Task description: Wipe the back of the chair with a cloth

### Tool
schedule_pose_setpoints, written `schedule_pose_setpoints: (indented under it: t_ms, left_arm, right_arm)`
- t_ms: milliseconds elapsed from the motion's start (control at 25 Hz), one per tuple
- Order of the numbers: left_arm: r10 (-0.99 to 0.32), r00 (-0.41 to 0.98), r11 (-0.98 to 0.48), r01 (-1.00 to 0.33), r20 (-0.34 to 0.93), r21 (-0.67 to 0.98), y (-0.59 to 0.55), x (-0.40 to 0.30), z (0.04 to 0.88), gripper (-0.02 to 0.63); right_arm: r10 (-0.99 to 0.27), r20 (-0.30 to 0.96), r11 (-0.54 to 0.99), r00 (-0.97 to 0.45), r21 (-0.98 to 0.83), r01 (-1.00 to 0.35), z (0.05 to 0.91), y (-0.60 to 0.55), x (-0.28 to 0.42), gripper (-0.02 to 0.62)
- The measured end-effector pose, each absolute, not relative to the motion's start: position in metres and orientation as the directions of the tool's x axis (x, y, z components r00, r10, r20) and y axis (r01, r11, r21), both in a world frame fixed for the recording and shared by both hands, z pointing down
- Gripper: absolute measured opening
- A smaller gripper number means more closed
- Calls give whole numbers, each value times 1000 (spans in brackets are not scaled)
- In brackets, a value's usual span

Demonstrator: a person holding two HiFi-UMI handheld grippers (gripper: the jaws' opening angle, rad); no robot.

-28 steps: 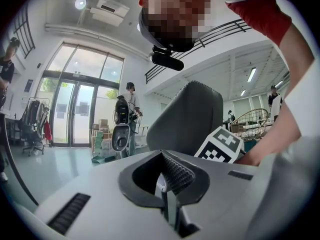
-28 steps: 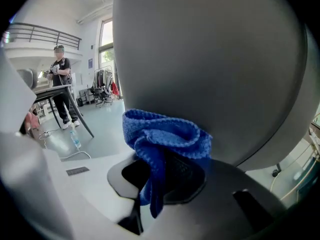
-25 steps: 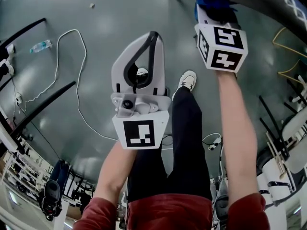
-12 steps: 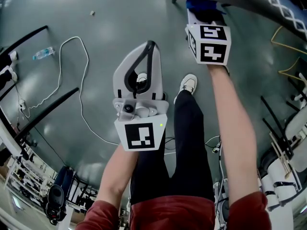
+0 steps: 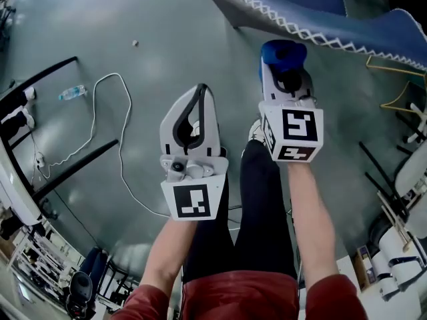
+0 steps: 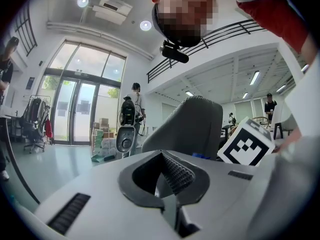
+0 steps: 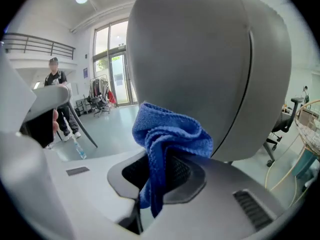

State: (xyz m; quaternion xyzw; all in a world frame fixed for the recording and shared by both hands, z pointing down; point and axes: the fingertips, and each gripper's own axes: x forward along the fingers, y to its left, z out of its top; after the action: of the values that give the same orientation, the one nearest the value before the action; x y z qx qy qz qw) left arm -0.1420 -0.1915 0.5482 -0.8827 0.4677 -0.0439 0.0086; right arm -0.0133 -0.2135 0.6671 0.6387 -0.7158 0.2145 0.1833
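Note:
The chair (image 5: 313, 9), blue-grey with white zigzag stitching along its edge, fills the top right of the head view. In the right gripper view its smooth grey back (image 7: 200, 69) rises right ahead. My right gripper (image 5: 283, 65) is shut on a bunched blue cloth (image 5: 283, 52), which sits just below the chair's edge. The cloth (image 7: 167, 134) pokes up from the jaws close to the back; I cannot tell if it touches. My left gripper (image 5: 199, 92) hangs beside the right one, shut and empty, with the chair (image 6: 192, 126) ahead of it.
A white cable (image 5: 113, 125) and a water bottle (image 5: 72, 93) lie on the grey floor at left, near black furniture bars (image 5: 40, 79). The person's leg and white shoe (image 5: 257, 129) are between the grippers. Other chairs (image 5: 407, 179) crowd the right edge. People (image 6: 135, 99) stand far off.
The head view has tilted up and much more of the chair shows. The right gripper with the cloth sits lower in view, nearer the left gripper. The left gripper stays shut.

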Motion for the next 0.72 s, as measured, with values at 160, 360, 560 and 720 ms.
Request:
schedule_pose_setpoints:
  t_ms: [160,360,560,720]
  left_arm:
    - [-813,579,-582,-811,59,-60,-185,-126,519,11]
    - [-801,598,-599,-798,28,-64,-175,-99,471,11]
    - [-796,605,-605,-794,7,-57,-176,-91,447,11]
    - [-791,612,-610,-789,-3,-74,-176,-81,442,11]
  right_arm:
    - [-869,488,59,-82,-61,-996,603,-196,5,60]
    - [-909,416,39,-41,-13,-999,520,-182,34,60]
    - [-910,414,32,-14,37,-999,488,-186,41,60]
    - [-913,406,40,-23,34,-999,484,-193,45,60]
